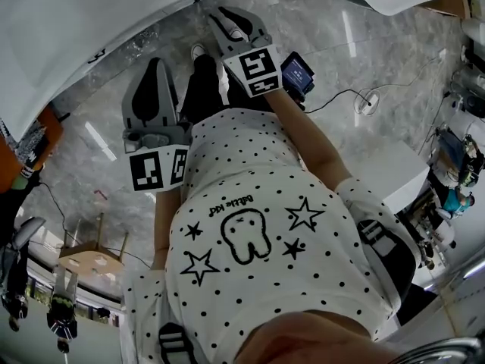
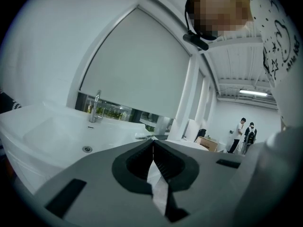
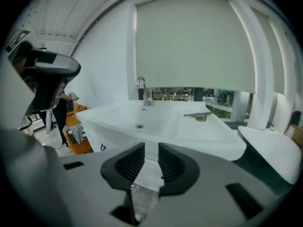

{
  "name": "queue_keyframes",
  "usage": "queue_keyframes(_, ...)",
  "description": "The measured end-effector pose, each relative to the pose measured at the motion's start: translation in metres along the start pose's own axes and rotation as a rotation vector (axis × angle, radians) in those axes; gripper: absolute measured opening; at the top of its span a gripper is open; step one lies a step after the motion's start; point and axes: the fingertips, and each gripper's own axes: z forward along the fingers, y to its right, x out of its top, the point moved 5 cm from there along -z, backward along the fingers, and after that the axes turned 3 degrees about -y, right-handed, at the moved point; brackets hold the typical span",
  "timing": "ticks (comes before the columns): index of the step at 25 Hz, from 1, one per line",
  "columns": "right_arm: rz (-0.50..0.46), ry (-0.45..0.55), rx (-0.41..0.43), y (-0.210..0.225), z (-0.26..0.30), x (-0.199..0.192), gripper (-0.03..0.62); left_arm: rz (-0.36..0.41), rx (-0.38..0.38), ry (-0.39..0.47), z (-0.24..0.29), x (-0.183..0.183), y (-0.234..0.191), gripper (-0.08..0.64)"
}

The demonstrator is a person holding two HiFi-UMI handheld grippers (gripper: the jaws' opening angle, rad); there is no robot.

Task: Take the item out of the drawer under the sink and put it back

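Observation:
In the head view my left gripper (image 1: 155, 70) and my right gripper (image 1: 227, 20) are held out in front of my dotted shirt, above the marble floor, beside the white sink (image 1: 68, 36). The left gripper (image 2: 152, 141) has its jaws closed tip to tip with nothing between them. It faces the sink basin (image 2: 66, 131) and the faucet (image 2: 96, 105). The right gripper (image 3: 151, 148) shows a clear gap between its ribbed pads and holds nothing. It points at the sink's front edge (image 3: 156, 126), with the white cabinet front (image 3: 102, 143) below. No open drawer or item shows.
Crinkled clear plastic (image 3: 142, 200) shows low through the right jaws' gap. An orange unit (image 3: 78, 136) stands left of the sink and a white fixture (image 3: 274, 150) on its right. Two people (image 2: 244, 134) stand far off. A wooden stool (image 1: 91, 252) and a cable (image 1: 341, 97) are on the floor.

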Motion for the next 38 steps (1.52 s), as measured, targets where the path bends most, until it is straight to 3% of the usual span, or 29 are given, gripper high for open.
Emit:
queue_keyframes(8,0.023,-0.134,-0.063,0.013,0.045,-0.058,0.117,-0.024,-0.005,-0.033,0.006,-0.027,-0.009,0.005)
queue_keyframes(23,0.045,-0.224,-0.124,0.049,0.127,-0.121,0.143,-0.022,-0.058,-0.085,0.056,-0.067,-0.003,0.005)
queue_keyframes(38,0.064,-0.265,-0.072,0.061,0.209,-0.180,0.166,-0.087,-0.086,-0.169,0.107,-0.133,0.011,0.005)
